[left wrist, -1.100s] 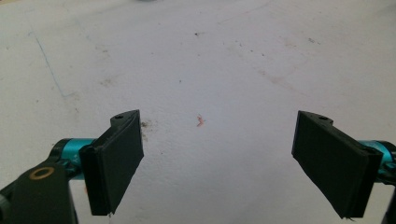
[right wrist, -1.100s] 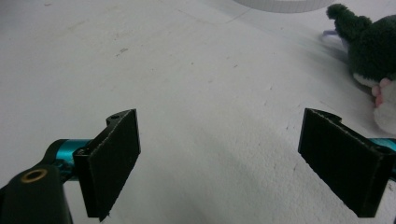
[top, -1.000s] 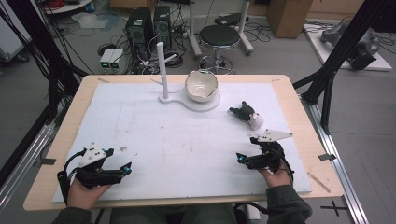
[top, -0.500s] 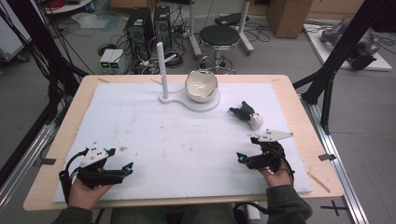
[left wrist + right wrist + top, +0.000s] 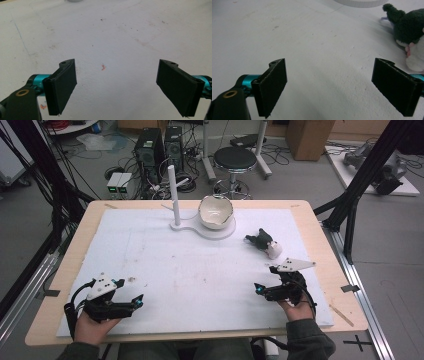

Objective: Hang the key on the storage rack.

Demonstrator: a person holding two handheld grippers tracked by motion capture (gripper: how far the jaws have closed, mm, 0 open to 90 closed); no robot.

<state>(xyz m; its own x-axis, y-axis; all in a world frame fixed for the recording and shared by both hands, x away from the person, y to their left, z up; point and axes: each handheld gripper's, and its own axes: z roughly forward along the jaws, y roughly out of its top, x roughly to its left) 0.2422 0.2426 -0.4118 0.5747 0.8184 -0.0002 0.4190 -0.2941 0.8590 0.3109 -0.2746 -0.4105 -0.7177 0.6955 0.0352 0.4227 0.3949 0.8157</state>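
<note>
A small dark green and white plush toy (image 5: 264,242) lies on the white mat (image 5: 200,265), right of centre. A cream bowl (image 5: 215,212) sits on a white stand (image 5: 200,227) with an upright post (image 5: 172,195) at the back. My right gripper (image 5: 258,290) rests low at the front right, open, with nothing between its jaws; the plush toy (image 5: 409,32) lies ahead to its right. My left gripper (image 5: 137,301) lies at the front left, open over bare mat (image 5: 105,45), jaws wide apart.
The wooden table edge (image 5: 65,265) frames the mat. Black frame struts (image 5: 350,205) stand at the right side. A stool (image 5: 235,157), computer towers and cables sit on the floor behind the table.
The left gripper has shifted slightly toward the front and right. The right gripper, plush toy and bowl stay where they were.
</note>
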